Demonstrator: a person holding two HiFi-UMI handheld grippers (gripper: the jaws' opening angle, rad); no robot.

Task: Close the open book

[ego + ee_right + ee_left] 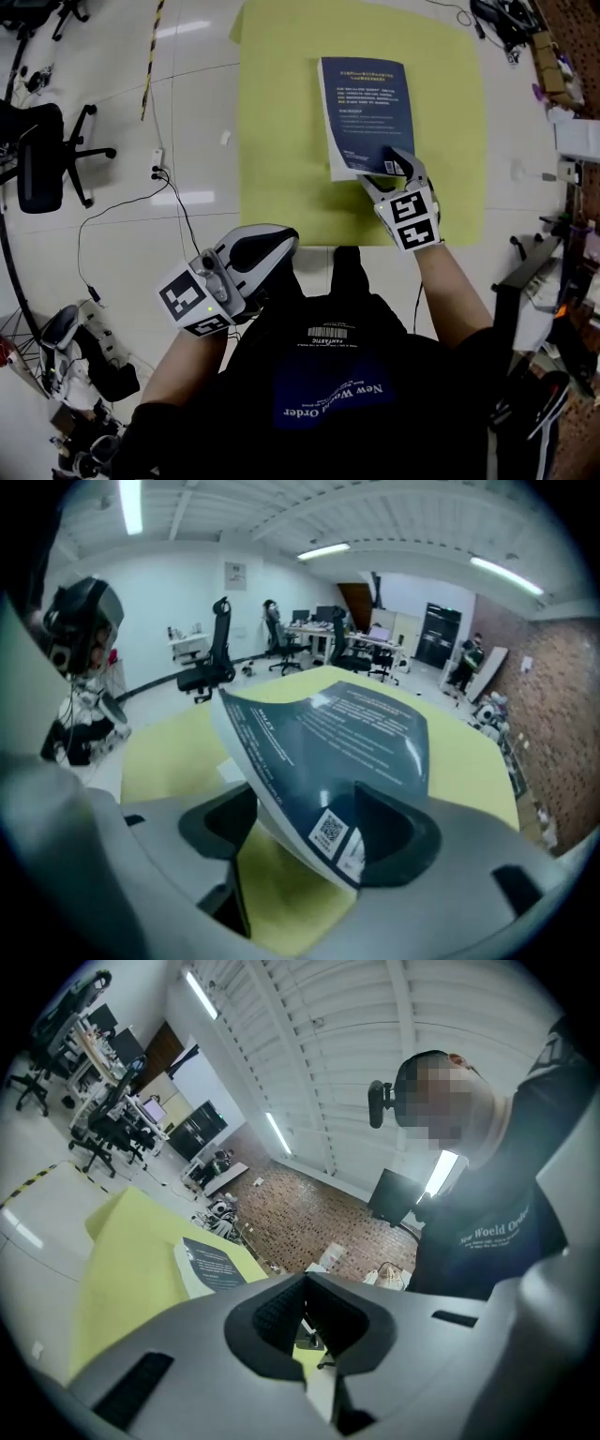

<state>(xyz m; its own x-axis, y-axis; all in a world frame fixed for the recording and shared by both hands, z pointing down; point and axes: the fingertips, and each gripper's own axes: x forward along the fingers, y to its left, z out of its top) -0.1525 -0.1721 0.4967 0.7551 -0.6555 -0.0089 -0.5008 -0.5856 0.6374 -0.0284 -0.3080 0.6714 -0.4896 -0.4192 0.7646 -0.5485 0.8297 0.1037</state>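
Observation:
A book (pixel 364 114) with a dark blue cover lies closed on a yellow mat (pixel 281 141) on the floor, its cover facing up. My right gripper (pixel 386 169) is at the book's near right corner. In the right gripper view the cover's corner (pixel 347 733) is lifted off the mat (pixel 178 752) and curves between the jaws of the right gripper (pixel 300 832), which stand apart with a gap beside the cover. My left gripper (pixel 272 246) hangs close to my body, off the mat, its jaws together and empty. The left gripper view shows the book (pixel 214 1265) past the closed left gripper (pixel 302 1312).
A black office chair (pixel 42 155) stands at the left. A power strip with cables (pixel 157 167) lies on the tiles beside the mat. Boxes and gear (pixel 562 94) crowd the right edge. More equipment (pixel 75 356) sits at the lower left.

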